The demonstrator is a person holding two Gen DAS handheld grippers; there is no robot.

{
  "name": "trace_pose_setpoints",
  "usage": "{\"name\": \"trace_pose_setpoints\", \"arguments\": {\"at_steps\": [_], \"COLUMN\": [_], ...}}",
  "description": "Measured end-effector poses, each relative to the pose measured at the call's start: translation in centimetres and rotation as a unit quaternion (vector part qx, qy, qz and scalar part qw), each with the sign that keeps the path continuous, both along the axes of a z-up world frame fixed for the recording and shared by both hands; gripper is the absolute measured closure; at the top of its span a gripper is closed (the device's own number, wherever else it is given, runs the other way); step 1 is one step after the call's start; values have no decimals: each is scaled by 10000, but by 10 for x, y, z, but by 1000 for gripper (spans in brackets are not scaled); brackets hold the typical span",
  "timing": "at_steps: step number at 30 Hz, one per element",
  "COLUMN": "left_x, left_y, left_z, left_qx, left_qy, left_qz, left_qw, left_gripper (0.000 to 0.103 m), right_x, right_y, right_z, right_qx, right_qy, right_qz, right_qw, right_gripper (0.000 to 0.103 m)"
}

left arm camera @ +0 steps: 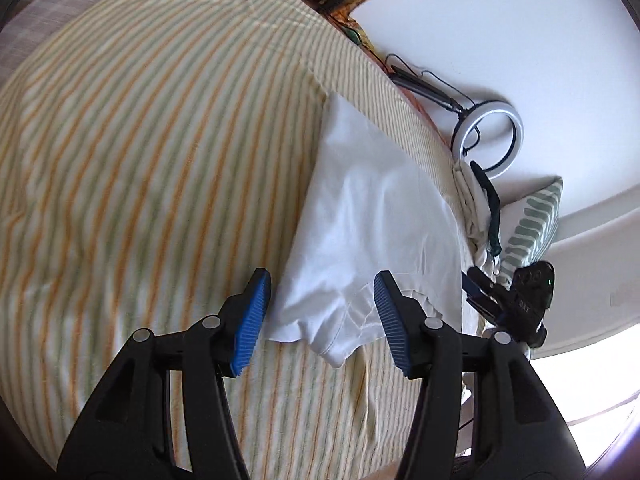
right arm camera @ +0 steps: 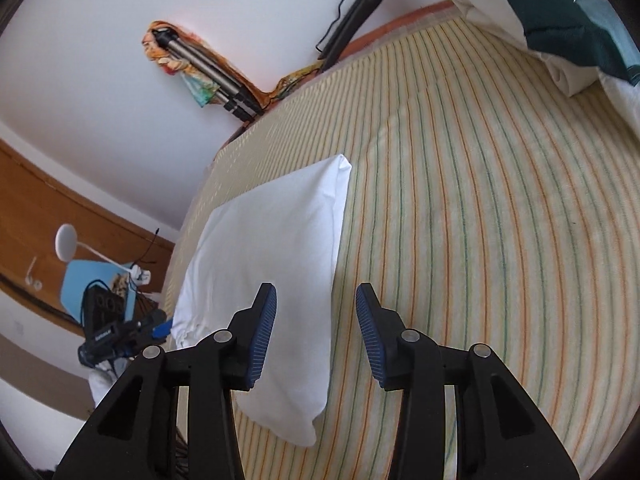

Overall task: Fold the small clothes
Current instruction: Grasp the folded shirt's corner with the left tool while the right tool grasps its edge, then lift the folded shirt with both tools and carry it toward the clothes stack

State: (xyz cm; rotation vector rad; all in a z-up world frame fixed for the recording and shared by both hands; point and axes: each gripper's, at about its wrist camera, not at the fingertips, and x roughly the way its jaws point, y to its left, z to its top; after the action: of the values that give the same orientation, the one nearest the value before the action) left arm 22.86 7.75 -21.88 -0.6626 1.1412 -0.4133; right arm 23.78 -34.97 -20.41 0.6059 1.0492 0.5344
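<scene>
A white garment (left arm camera: 372,232) lies folded lengthwise on the striped bed cover (left arm camera: 152,152), near the bed's edge. Its hemmed end with a sleeve or leg opening lies between the fingers of my left gripper (left arm camera: 320,316), which is open and empty above it. In the right wrist view the same white garment (right arm camera: 276,256) shows as a long smooth rectangle. My right gripper (right arm camera: 316,332) is open and empty, hovering over its right edge near the close end.
A ring light on a stand (left arm camera: 490,136) and a patterned cushion (left arm camera: 528,228) sit beyond the bed edge. The other gripper shows at the bed edge in each view (left arm camera: 508,300) (right arm camera: 120,338). More clothes (right arm camera: 560,20) lie piled at the far corner. Tripods (right arm camera: 212,76) lean on the wall.
</scene>
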Motion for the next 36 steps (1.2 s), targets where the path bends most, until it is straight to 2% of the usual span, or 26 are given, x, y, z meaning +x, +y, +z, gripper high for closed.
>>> {"name": "trace_pose_setpoints", "arguments": {"at_steps": [9,11,12,13,14,15,18,23,29,36], "left_x": [14,18,20,21,23,24,23,15,8,0], "left_y": [-19,-21,-22,-22,-23,-25,-30,-38,-43,-74], "left_z": [-1,-3,-4,-5,-5,-6,0,23,42,66], "left_qx": [-29,2,6,26,78,115,287,597,549,622], "left_qy": [-84,-83,-56,-58,-52,-57,-231,-703,-933,-1221], "left_qz": [-17,31,47,55,40,27,-12,-93,-117,-394], "left_qw": [10000,10000,10000,10000,9999,9999,9993,9957,9941,9898], "left_gripper": [49,63,67,76,90,93,95,97,97,97], "right_x": [23,28,30,32,35,37,38,31,21,12], "right_y": [15,22,24,27,30,32,38,50,61,55], "right_z": [-5,-6,-5,-6,-6,-6,-2,22,50,77], "right_qx": [338,369,378,367,355,353,243,-384,-736,-893], "right_qy": [146,140,119,124,132,147,51,-385,-781,-1043], "right_qz": [-163,-134,-130,-119,-117,-109,-95,-20,77,95], "right_qw": [9992,9991,9991,9992,9992,9992,9996,9985,9942,9905], "right_gripper": [64,65,67,69,76,85,93,96,97,97]}}
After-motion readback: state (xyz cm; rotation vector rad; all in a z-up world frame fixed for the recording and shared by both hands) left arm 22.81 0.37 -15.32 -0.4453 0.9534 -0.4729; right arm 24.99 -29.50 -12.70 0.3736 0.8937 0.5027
